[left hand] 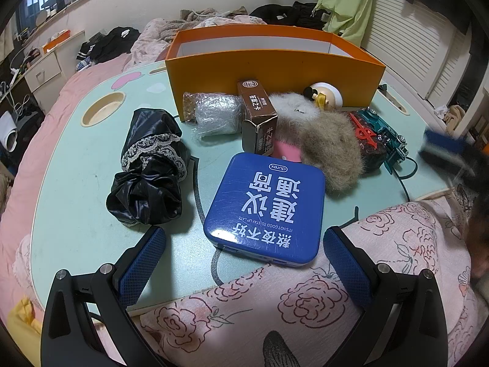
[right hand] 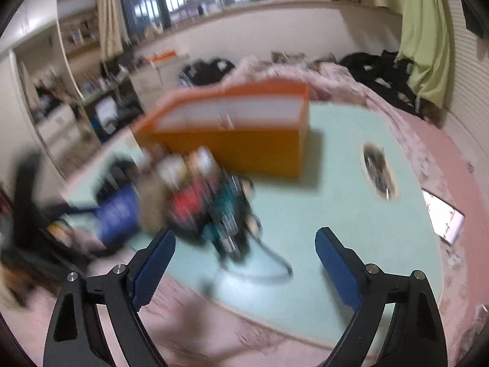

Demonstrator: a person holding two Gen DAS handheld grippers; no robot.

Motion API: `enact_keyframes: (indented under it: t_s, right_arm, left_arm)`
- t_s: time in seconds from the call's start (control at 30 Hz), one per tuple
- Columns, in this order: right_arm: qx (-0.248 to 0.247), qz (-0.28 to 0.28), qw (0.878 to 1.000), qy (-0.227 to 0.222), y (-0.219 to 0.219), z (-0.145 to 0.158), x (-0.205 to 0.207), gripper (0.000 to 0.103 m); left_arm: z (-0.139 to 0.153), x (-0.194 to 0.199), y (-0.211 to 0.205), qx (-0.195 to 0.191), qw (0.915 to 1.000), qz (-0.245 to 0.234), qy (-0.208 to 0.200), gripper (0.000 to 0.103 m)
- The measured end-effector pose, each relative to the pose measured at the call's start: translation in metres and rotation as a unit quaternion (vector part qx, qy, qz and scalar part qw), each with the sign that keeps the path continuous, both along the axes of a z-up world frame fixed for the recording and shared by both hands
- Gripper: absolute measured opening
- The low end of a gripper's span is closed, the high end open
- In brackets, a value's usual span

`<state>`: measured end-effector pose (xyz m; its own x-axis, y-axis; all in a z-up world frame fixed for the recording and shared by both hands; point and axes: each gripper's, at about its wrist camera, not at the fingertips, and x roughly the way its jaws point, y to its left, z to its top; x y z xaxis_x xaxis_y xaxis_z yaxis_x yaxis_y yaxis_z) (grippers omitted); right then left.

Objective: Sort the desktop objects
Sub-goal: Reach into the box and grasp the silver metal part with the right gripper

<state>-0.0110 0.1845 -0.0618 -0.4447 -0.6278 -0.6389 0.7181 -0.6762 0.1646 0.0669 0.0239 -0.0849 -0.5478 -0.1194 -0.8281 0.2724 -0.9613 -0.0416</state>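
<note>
The left tool (left hand: 244, 255) is spread wide and grasps nothing, its blue pads flanking the near end of the flat blue metal tin (left hand: 265, 209) on the pale green table (left hand: 76, 214). The right tool (right hand: 245, 263) hangs equally wide, empty, above the table's near edge; its view is blurred. The tall orange cardboard box (left hand: 272, 76) stands at the far side.

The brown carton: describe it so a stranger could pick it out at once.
Start at the big orange box at the back of the pale green table. In front of its near wall, the brown carton stands between a clear plastic bag and a grey-brown fur piece. It alone is a tall, hard-edged brown box with white characters.
</note>
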Motion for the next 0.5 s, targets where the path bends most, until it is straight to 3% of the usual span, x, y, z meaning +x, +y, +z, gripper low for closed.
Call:
enact_keyframes:
  t_s: [0.13, 0.23, 0.4, 0.5]
  right_arm:
    - [-0.029, 0.011, 0.999, -0.018, -0.031, 0.06, -0.034, 0.091]
    - [-0.007, 0.017, 0.999, -0.047, -0.075, 0.073, -0.071, 0.084]
    - [0.095, 0.007, 0.987, -0.13, -0.172, 0.038, -0.135, 0.058]
    - [0.135, -0.008, 0.979, -0.15, -0.208, 0.015, -0.156, 0.058]
  left_arm:
    - [0.0, 0.0, 0.0, 0.0, 1.0, 0.0, 0.0, 0.103]
    - [0.0, 0.001, 0.0, 0.0, 1.0, -0.001, 0.0, 0.103]
    - [0.0, 0.001, 0.0, 0.0, 1.0, -0.001, 0.001, 0.103]
    - [0.001, 0.001, -0.001, 0.0, 1.0, -0.001, 0.002, 0.103]
